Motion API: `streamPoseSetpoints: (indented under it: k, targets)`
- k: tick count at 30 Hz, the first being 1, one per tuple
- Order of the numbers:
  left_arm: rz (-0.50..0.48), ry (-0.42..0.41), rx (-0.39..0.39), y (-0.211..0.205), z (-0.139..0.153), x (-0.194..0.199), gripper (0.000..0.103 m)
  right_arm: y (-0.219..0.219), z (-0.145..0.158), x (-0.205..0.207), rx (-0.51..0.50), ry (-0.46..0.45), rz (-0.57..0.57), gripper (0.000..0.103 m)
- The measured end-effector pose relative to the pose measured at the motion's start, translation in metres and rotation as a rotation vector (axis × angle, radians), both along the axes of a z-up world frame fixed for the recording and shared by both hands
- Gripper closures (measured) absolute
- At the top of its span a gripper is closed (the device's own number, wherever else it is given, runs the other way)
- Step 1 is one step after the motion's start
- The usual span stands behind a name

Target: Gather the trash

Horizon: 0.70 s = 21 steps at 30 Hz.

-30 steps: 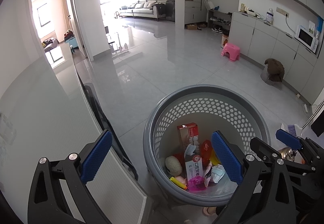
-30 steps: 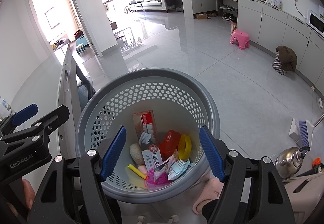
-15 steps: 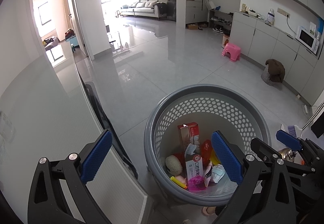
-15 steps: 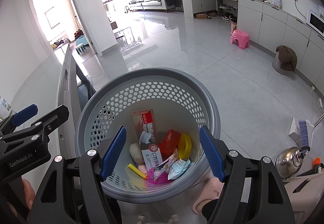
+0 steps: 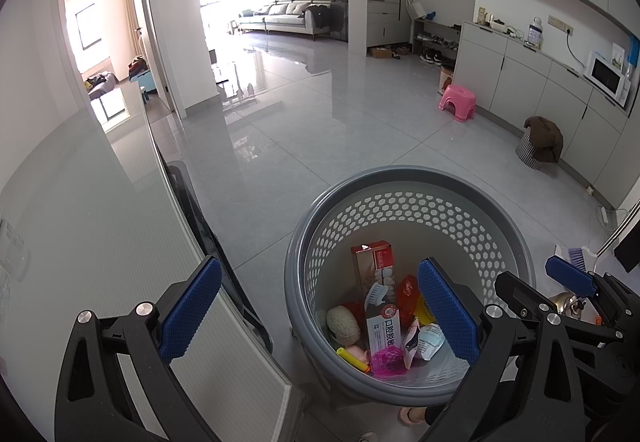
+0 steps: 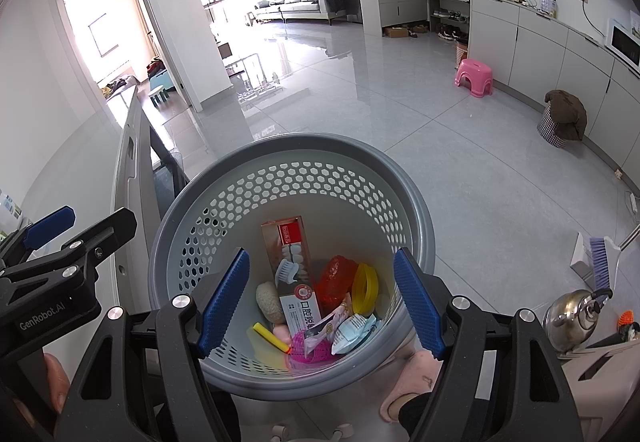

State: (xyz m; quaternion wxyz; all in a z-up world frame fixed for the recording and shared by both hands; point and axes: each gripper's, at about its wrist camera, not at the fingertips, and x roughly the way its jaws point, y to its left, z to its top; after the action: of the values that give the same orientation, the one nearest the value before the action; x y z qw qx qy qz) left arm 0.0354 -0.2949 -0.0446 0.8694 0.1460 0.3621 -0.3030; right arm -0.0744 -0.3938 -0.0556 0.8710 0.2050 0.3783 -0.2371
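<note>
Both the left gripper (image 5: pixel 318 316) and right gripper (image 6: pixel 320 300) hover empty, jaws wide, over the basket (image 6: pixel 224 198), whose trash lies heaped toward its 6 o'clock wall, so I'd judge any further piece best released centrally, clear of the rim.

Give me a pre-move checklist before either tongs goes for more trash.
1. Left tongs empty and open: ok.
2. Right tongs empty and open: ok.
3. Grey perforated basket upright on the floor: ok.
4. Room left in the basket; toothpaste box, yellow ring and wrappers cover only its bottom: ok.
5. Next piece of trash in sight outside the basket: cannot tell.
6. Foot in pink slipper beside the basket, mind it: not ok.
</note>
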Motion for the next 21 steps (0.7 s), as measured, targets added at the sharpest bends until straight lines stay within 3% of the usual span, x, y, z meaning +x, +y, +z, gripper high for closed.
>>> streamPoseSetpoints:
  k: [21]
  targets:
    - [0.001,0.003,0.003,-0.0001,-0.001,0.0005,0.006,0.0005,-0.0015,-0.0006,0.0,0.001,0.001,0.032]
